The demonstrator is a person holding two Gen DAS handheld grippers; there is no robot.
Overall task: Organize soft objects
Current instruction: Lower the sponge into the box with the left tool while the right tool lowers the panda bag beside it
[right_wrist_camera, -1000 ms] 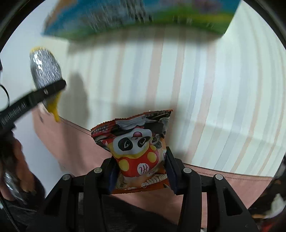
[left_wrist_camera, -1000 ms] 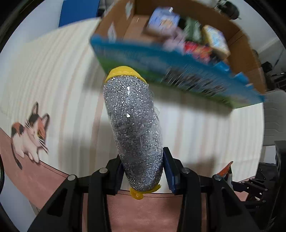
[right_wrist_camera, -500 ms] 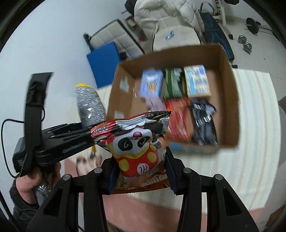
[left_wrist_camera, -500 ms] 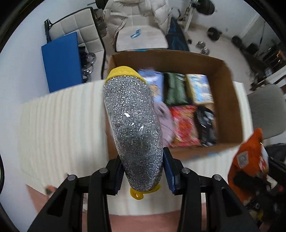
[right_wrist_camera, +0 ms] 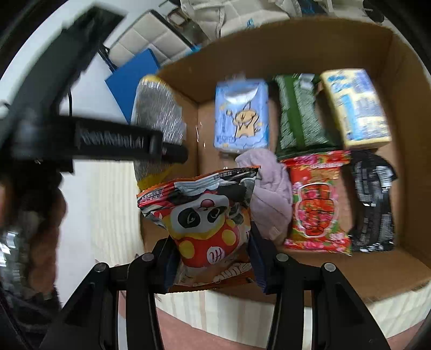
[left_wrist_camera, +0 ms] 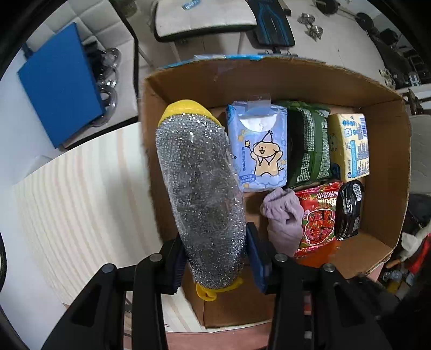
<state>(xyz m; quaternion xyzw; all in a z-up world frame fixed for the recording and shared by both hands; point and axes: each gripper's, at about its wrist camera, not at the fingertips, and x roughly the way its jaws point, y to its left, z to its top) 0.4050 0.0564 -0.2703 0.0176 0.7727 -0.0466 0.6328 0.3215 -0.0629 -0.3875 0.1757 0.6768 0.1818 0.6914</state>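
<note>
My left gripper [left_wrist_camera: 215,258] is shut on a silver glittery sponge with yellow ends [left_wrist_camera: 199,193], held above the left wall of an open cardboard box [left_wrist_camera: 385,188]. My right gripper [right_wrist_camera: 212,258] is shut on a red panda snack bag [right_wrist_camera: 204,215], held above the box's near left corner [right_wrist_camera: 150,237]. The left gripper and the sponge [right_wrist_camera: 156,113] also show at the left of the right wrist view. The box holds a blue tissue pack [left_wrist_camera: 256,145], a green pack [left_wrist_camera: 307,142], a yellow pack [left_wrist_camera: 350,145], a lilac cloth [left_wrist_camera: 282,218], a red floral pack [left_wrist_camera: 317,215] and a black pack [left_wrist_camera: 350,210].
The box stands on a cream striped mat [left_wrist_camera: 80,202] on the table. Beyond the table are a blue board [left_wrist_camera: 59,80], a padded bench [left_wrist_camera: 204,16] and dumbbells on the floor [left_wrist_camera: 309,24]. A person's hand [right_wrist_camera: 35,215] holds the left gripper.
Both grippers have risen and tipped downward, from facing the box's outer side to looking down into the box, and moved closer over it. Both still hold their items.
</note>
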